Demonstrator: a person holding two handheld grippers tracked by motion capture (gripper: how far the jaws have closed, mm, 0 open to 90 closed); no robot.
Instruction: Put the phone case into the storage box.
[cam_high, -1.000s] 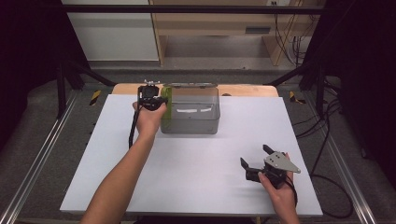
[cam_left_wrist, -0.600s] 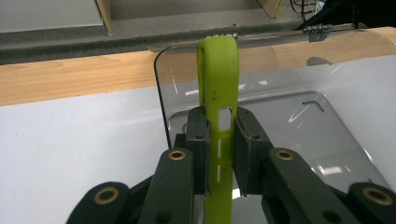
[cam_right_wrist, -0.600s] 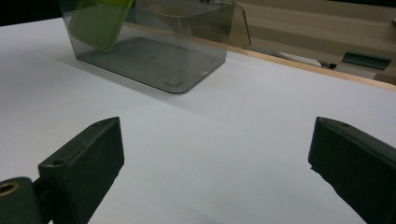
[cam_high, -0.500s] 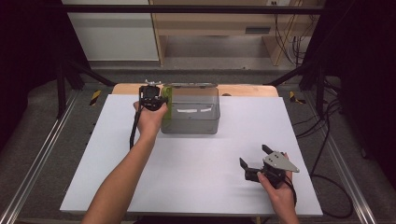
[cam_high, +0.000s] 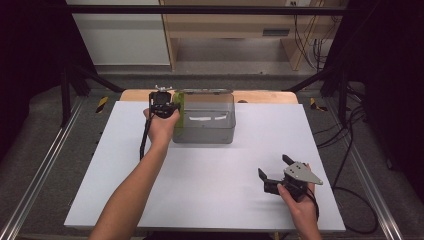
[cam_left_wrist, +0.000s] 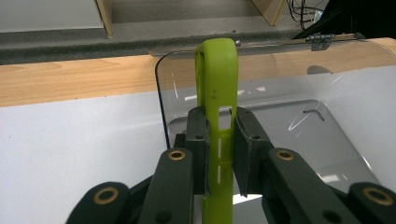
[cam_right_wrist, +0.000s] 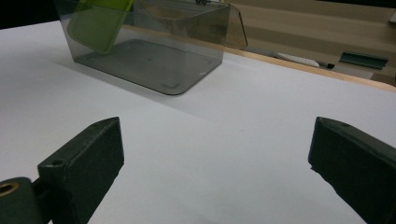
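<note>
A white table top (cam_high: 210, 185) fills the middle of the high view, with a wooden strip along its far edge and a dark floor with metal rails and cables on either side. Just above the centre of that view stands a clear smoky plastic box (cam_high: 205, 117), its hinged lid open at the back.

At the box's left end, in the upper middle of the high view, the left gripper (cam_high: 164, 104) is clamped on a lime-green phone case (cam_high: 178, 109). In the left gripper view the case (cam_left_wrist: 217, 116) stands upright on its edge, and the two black pads (cam_left_wrist: 198, 140) press on its two faces, the jaws nearly closed around the thin plastic. The case sits at the box's left wall; the right gripper view, upper left, shows it (cam_right_wrist: 95, 21) through the smoky wall, tilted.

At the lower right of the high view the right gripper (cam_high: 275, 170) rests low over bare table, well apart from the box. Its jaws stand wide apart with nothing between them.
</note>
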